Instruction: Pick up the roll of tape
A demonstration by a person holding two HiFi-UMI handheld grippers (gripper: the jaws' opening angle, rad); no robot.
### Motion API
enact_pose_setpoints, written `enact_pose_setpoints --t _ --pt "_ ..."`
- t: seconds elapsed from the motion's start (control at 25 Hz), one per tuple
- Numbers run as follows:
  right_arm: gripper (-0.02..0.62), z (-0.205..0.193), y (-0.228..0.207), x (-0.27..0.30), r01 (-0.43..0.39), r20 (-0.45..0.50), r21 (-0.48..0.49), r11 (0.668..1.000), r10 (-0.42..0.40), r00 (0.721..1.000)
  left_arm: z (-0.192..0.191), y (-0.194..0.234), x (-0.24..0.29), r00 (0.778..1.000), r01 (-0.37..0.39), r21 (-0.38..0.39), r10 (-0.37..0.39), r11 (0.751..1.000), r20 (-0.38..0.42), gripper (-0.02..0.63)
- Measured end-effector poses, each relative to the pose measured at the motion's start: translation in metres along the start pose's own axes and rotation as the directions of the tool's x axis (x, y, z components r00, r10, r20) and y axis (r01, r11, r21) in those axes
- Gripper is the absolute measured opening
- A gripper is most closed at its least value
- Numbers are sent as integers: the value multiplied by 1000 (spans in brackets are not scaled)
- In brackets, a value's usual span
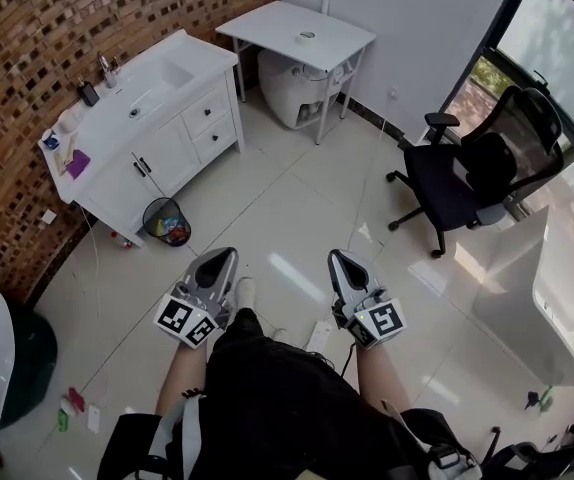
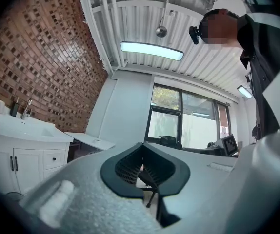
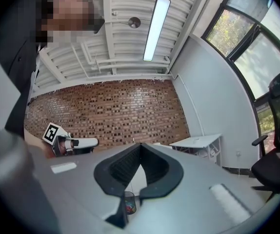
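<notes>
The left gripper (image 1: 223, 256) and right gripper (image 1: 339, 258) are pale grey moulded shells that taper to rounded tips. Behind the jaws, each carries a white marker cube (image 1: 185, 320) printed with black squares. Black ribbed pads (image 2: 125, 169) line the inner faces of the jaws and frame a leaf-shaped hollow. The person wears a black top (image 1: 267, 398) and a small black head camera (image 2: 194, 34).

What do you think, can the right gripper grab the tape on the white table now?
Probably not yet. The tape lies on the white table far across the floor from the right gripper. Nothing seems to block the way, but the person would need to walk closer, and the jaws are shut.
</notes>
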State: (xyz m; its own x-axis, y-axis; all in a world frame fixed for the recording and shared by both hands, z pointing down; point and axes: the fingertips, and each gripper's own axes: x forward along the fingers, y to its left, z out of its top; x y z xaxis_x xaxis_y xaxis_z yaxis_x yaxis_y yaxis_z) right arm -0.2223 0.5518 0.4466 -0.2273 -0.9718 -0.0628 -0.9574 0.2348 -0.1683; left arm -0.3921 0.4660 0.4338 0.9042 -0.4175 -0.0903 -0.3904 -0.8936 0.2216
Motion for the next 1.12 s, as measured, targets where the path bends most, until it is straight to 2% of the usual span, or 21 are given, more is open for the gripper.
enact_pose_setpoints --t 0.12,0.4,0.56,0.72,0.92,1.12 --pt "5 -1 -9 4 9 -9 -6 1000 -9 1000 -2 -3 19 999 38 15 -38 999 -9 2" --pt "5 -5 -48 22 84 -5 -29 996 -84 996 -10 20 65 995 96 -9 -96 995 6 2" --pt "5 -7 -79 48 107 -3 -61 992 -107 994 -6 44 106 995 99 0 -99 995 23 2" --pt "5 2 -102 84 138 3 -83 987 -138 990 4 73 147 987 150 0 -150 989 52 2" --pt "5 8 -140 119 169 4 -100 980 -170 985 15 113 191 986 153 -4 -152 988 74 2" --pt "5 4 -174 162 193 -5 -91 977 -194 981 9 152 228 986 162 -10 -161 987 48 2"
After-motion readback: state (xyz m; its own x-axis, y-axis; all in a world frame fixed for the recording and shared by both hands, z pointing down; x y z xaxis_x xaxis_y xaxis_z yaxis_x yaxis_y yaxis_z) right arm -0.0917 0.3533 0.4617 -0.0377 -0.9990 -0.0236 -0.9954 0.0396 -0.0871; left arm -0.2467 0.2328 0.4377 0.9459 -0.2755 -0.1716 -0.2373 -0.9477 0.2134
